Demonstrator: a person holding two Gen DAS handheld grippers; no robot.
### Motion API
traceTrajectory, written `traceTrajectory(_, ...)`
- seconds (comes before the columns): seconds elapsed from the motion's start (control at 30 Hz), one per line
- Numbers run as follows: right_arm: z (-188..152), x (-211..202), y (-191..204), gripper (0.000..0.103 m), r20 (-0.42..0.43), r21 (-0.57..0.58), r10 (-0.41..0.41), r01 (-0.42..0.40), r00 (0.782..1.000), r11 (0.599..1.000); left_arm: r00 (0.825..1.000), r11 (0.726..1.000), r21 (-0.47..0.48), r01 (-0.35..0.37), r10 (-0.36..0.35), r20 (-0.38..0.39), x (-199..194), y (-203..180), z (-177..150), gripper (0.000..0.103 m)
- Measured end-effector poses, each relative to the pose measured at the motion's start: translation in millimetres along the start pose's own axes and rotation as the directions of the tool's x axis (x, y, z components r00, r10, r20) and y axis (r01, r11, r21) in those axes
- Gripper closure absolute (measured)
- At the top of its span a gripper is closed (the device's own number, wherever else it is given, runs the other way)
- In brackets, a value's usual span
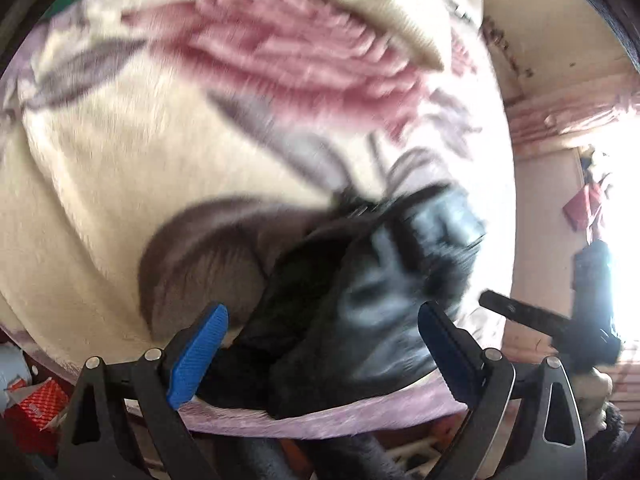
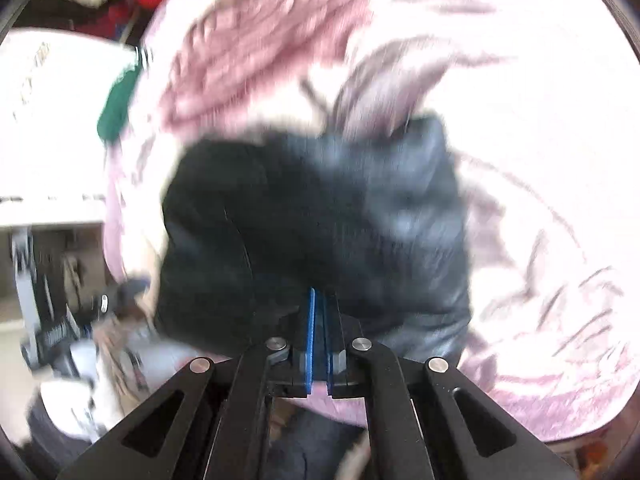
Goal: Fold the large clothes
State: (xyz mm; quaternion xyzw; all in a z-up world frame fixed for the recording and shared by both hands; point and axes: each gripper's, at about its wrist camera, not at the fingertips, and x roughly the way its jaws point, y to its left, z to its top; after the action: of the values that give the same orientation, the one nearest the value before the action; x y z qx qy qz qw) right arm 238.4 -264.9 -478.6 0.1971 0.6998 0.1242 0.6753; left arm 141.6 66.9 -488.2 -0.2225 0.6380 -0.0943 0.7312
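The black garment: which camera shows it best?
The right wrist view: the black garment fills the middle, its whole outline visible on the floral blanket. The left wrist view shows it lower, blurrier, partly behind the gripper's fingers.

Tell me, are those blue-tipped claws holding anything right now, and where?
The left gripper is open, holding nothing. The right gripper is shut at the near edge of the black, shiny-panelled garment; blur hides whether cloth is pinched.

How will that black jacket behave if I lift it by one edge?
Probably floppy: the black jacket lies crumpled on the floral blanket. Its shiny panel looks slick, so it may slip from the pads. Its bulk suggests some weight; expect sagging.
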Motion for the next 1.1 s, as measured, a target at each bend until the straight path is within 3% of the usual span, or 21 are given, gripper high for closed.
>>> traceTrajectory(0.07, 24.7, 6.7, -2.2, 0.099, 0.024, 0.016, -0.016, 0.016, 1.000, 1.000, 1.000, 1.000, 0.014, 0.006, -0.006, 0.027, -5.8, -12.3, 2.4, 0.006)
traceTrajectory(0.1, 41.5, 23.6, -1.1, 0.099, 0.019, 0.014, -0.054, 0.053, 0.998, 0.998, 0.999, 0.999, 0.039, 0.029, -0.030, 0.021, -0.8, -23.4, 6.4, 0.006)
traceTrajectory(0.17, 63.2, 59.5, -1.1, 0.099, -0.025, 0.044, -0.037, 0.038, 0.999, 0.998, 1.000, 0.997, 0.067, 0.022, -0.024, 0.017, 18.2, -37.1, 10.4, 0.006)
traceTrajectory(0.23, 79.5, 95.1, -5.7, 0.099, -0.093, 0.073, -0.047, 0.054, 0.994, 0.996, 0.998, 0.995, 0.083, 0.048, -0.046, -0.030, 48.1, -42.8, 17.6, 0.006)
traceTrajectory(0.3, 95.6, 113.4, -21.4, 0.101, -0.113, 0.053, -0.084, 0.090, 0.990, 0.995, 0.997, 0.996, 0.076, 0.043, -0.038, -0.068, 78.4, -41.7, 19.9, 0.006)
traceTrajectory(0.37, 100.1, 133.2, -11.7, 0.102, -0.134, -0.002, -0.110, 0.111, 0.985, 0.994, 0.993, 0.999, 0.033, 0.012, -0.008, -0.114, 104.2, -28.4, 20.0, 0.006)
traceTrajectory(0.43, 103.1, 131.4, -12.2, 0.102, -0.157, 0.007, -0.077, 0.079, 0.985, 0.997, 0.992, 0.999, -0.006, 0.032, -0.033, -0.122, 108.2, -20.3, 19.0, 0.007)
traceTrajectory(0.5, 106.3, 104.5, -16.7, 0.101, -0.153, 0.048, 0.036, -0.029, 0.988, 0.998, 0.992, 0.998, -0.035, 0.059, -0.062, -0.109, 104.7, -13.0, 17.9, 0.007)
traceTrajectory(0.53, 103.6, 86.7, -21.6, 0.100, -0.119, 0.070, 0.073, -0.065, 0.990, 0.995, 0.993, 0.998, -0.035, 0.060, -0.063, -0.100, 102.1, -11.6, 17.1, 0.007)
traceTrajectory(0.63, 79.8, 51.4, -33.8, 0.094, -0.072, 0.086, 0.075, -0.069, 0.995, 0.994, 0.994, 0.999, -0.032, 0.037, -0.040, -0.097, 101.2, -8.4, 14.9, 0.007)
traceTrajectory(0.7, 58.2, 63.3, -41.2, 0.094, -0.139, 0.094, 0.108, -0.096, 0.984, 0.991, 0.995, 0.999, -0.044, 0.029, -0.033, -0.099, 103.6, -4.4, 14.1, 0.007)
traceTrajectory(0.77, 24.4, 90.1, -46.6, 0.094, -0.249, 0.067, 0.071, -0.056, 0.966, 0.996, 0.995, 0.998, -0.056, 0.013, -0.018, -0.096, 107.2, -2.4, 18.4, 0.007)
traceTrajectory(0.87, -3.3, 117.6, -42.9, 0.094, -0.237, 0.001, -0.027, 0.028, 0.971, 1.000, 0.993, 0.998, -0.060, 0.004, -0.011, -0.113, 115.8, -0.8, 20.4, 0.007)
traceTrajectory(1.0, -3.0, 128.4, -25.9, 0.094, -0.228, -0.043, -0.104, 0.096, 0.968, 0.994, 0.993, 0.998, -0.043, -0.034, 0.029, -0.110, 118.5, -1.2, 18.6, 0.007)
traceTrajectory(1.1, -2.2, 107.2, -5.7, 0.092, -0.197, -0.097, -0.056, 0.037, 0.979, 0.995, 0.994, 0.998, -0.047, -0.039, 0.034, -0.108, 118.5, 0.0, 20.9, 0.007)
